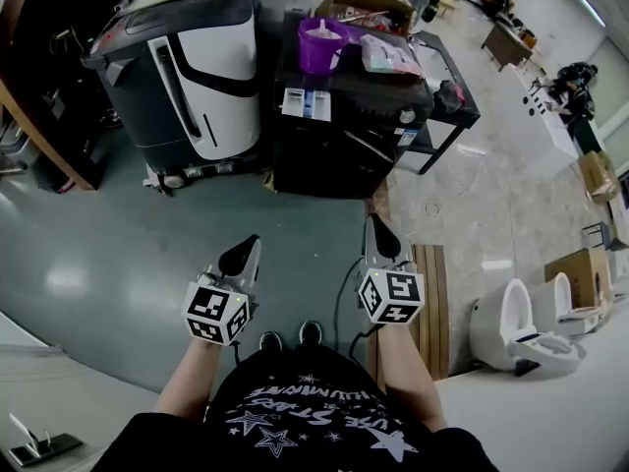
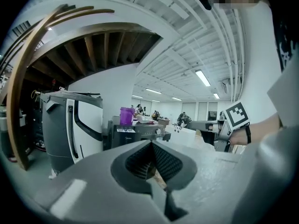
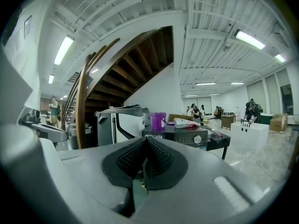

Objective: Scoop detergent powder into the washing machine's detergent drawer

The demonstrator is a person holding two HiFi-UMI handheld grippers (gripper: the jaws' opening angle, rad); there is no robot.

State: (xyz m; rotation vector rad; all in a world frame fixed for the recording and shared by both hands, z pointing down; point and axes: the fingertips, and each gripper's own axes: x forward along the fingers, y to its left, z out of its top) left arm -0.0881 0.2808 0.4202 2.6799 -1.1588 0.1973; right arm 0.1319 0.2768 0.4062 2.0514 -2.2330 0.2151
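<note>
Room: open workshop hall with a smooth grey-green floor [image 1: 88, 254], and the person stands well back from the appliances
Far left: tall dark grey and white machine [image 1: 187, 67], standing just beside the washer and no part of this job
Left gripper [image 1: 241, 256]: held low in front of the body and tipped slightly down; its ribbed black pads meet at the tip, with nothing between them
Cup: purple plastic cup [image 1: 321, 44], upright on the washer's top near the left rear, with something pale inside; probably the powder or the scoop, too small to be sure
Washer: black washing machine [image 1: 344, 150], front facing the person and well apart from both grippers
Drawer: detergent drawer [image 1: 307, 103], taken to be the white-labelled panel at the front's upper left; it looks pushed in
Pouch: clear plastic pouch with pale contents [image 1: 391, 55], lying flat on the washer's top to the right of the cup
Right gripper [image 1: 378, 236]: level with the left one, jaws fully closed and empty
Step in hand: approach only; nothing grasped, drawer not yet opened
Next move: step closer, spread one set of jaws, and pull the drawer out before any scooping; the cup needs a steady upright grip so that powder does not spill
</note>
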